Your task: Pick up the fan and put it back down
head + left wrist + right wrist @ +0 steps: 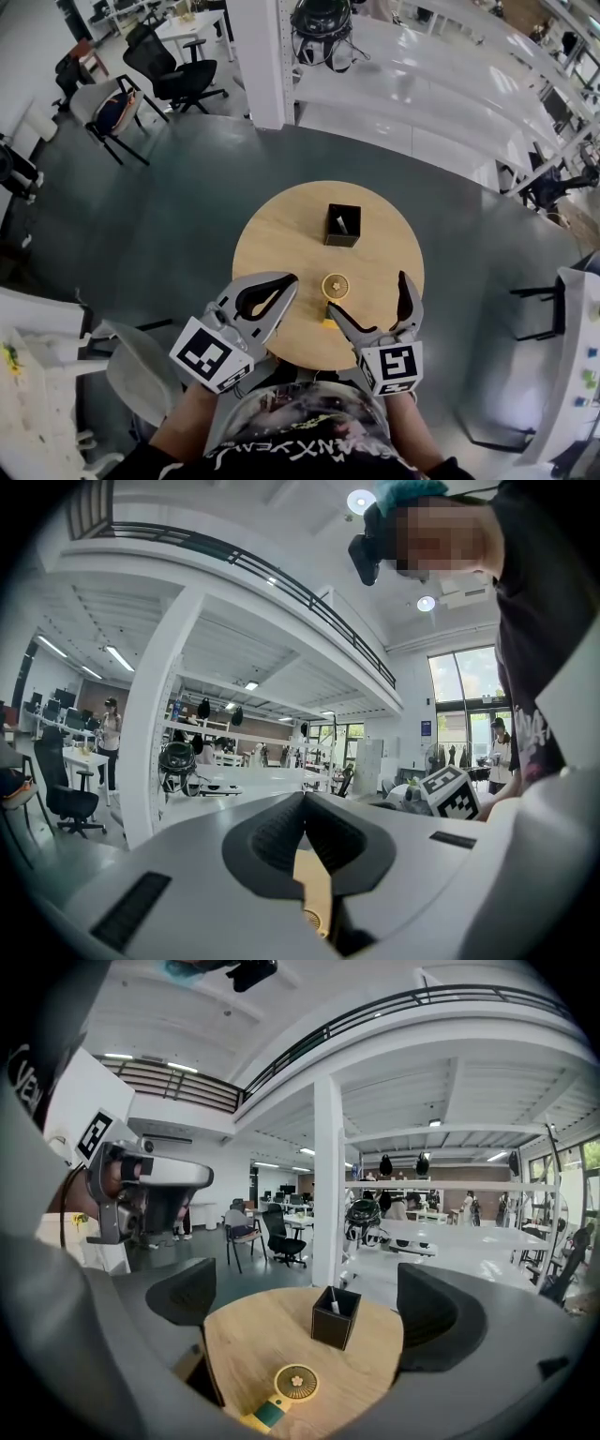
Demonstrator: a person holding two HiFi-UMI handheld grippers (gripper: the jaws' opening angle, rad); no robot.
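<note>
A round wooden table stands on a grey floor in a bright open workshop. On it are a black box and, nearer the person, the small yellow fan. The fan lies flat, its round head towards the box and its handle pointing back at the table's near edge. The right gripper hovers just beside it with jaws spread wide and nothing held; in its own view the fan sits low between them, the handle slanting towards the left-hand jaw. The left gripper, jaws pressed together and empty, waits slightly further off. The right one looks better placed for the pick.
</note>
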